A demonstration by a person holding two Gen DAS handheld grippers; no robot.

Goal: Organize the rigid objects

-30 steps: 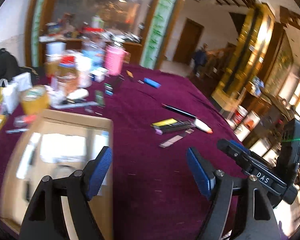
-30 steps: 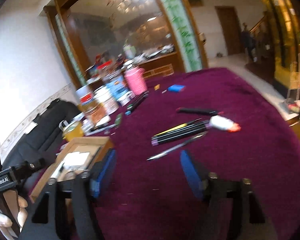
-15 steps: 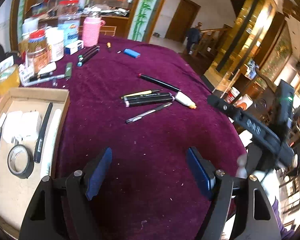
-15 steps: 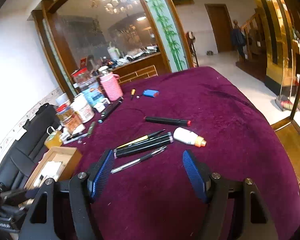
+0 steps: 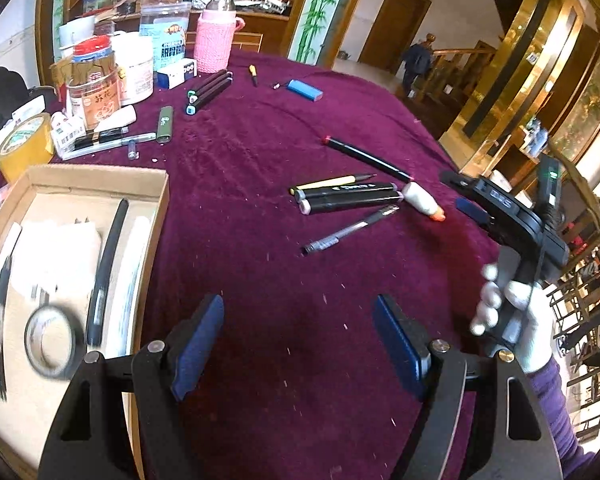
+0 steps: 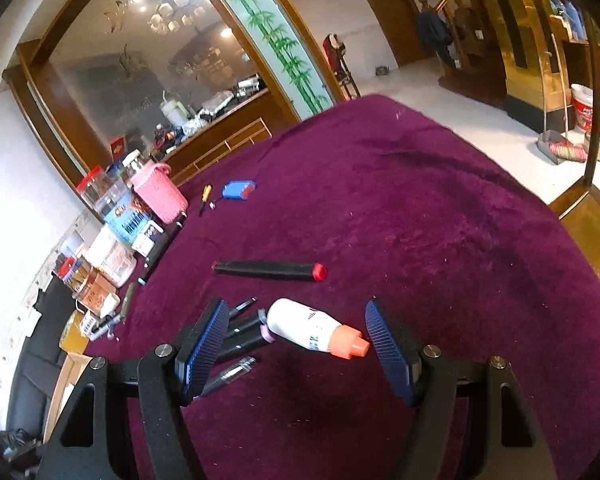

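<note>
A white glue bottle with an orange cap [image 6: 314, 329] lies on the purple cloth between the open jaws of my right gripper [image 6: 294, 344], untouched; it also shows in the left wrist view [image 5: 422, 199]. Beside it lie black markers [image 5: 346, 197], a yellow pencil [image 5: 328, 182], a grey pen [image 5: 350, 230] and a black red-capped marker [image 6: 270, 270]. My left gripper [image 5: 300, 346] is open and empty above bare cloth, right of a cardboard box [image 5: 156, 216] holding a tape roll [image 5: 50, 342], a black pen and white items. The right gripper body shows in the left wrist view [image 5: 508, 216].
Jars, a pink-sleeved bottle [image 5: 214, 36], a yellow tape roll [image 5: 22, 144], markers [image 5: 208, 90], a green lighter [image 5: 165, 124], a small screwdriver [image 5: 253, 72] and a blue battery pack [image 5: 305, 90] crowd the far left. The table edge drops off at right [image 6: 548, 208].
My right gripper has moved forward and down until its jaws flank the glue bottle. The left gripper view has shifted closer to the table; the box now sits at its left.
</note>
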